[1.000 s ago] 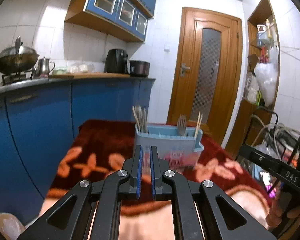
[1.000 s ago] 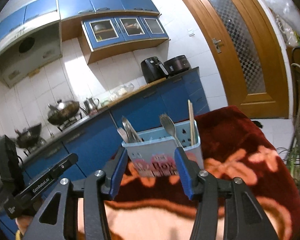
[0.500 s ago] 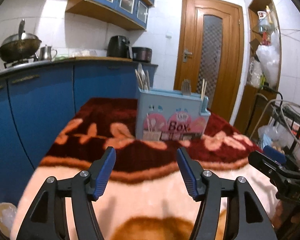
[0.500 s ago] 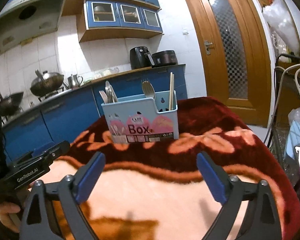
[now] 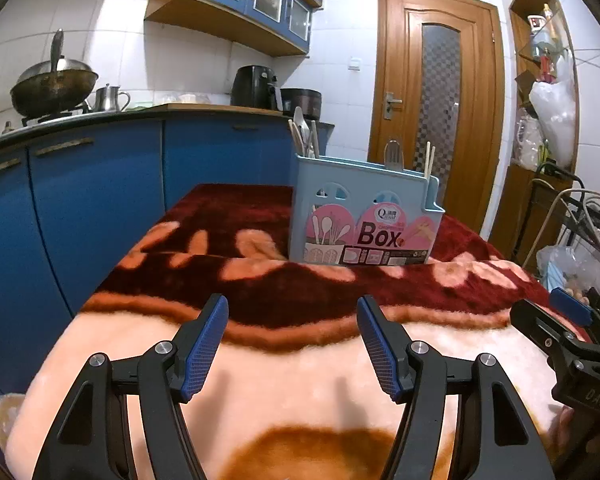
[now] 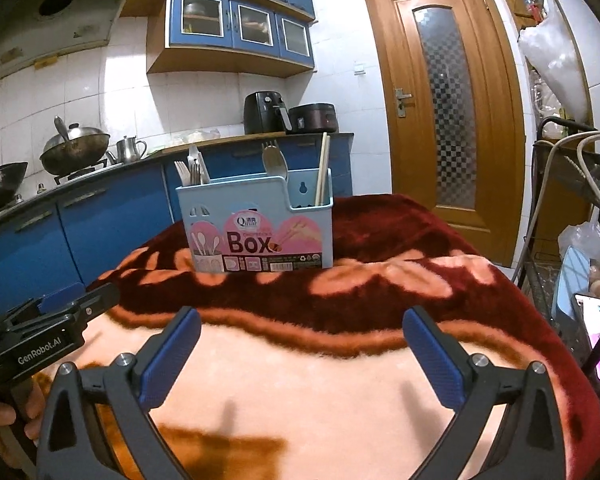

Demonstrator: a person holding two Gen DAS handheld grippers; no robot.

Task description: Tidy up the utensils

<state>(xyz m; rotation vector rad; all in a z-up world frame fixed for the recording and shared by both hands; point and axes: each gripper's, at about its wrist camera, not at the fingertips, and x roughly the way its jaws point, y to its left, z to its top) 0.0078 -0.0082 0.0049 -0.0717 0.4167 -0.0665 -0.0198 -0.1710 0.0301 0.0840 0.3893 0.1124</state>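
A light blue utensil box (image 5: pixel 364 212) marked "Box" stands upright on the red and peach blanket (image 5: pixel 260 360); it also shows in the right wrist view (image 6: pixel 256 224). It holds several utensils (image 6: pixel 192 170) on its left, a spoon (image 6: pixel 274 162) in the middle and chopsticks (image 6: pixel 322 168) on its right. My left gripper (image 5: pixel 292 344) is open and empty, low over the blanket, well short of the box. My right gripper (image 6: pixel 300 356) is open and empty, also short of the box.
Blue kitchen cabinets (image 5: pixel 100 200) run along the left with a wok (image 5: pixel 54 84) and kettle on the counter. A wooden door (image 6: pixel 444 100) is behind. A wire rack with cables and bags (image 6: pixel 580 240) stands at the right of the blanketed table.
Both grippers have drawn back from the box and lowered toward the blanket. The left gripper went from shut to open; the right opened wider.
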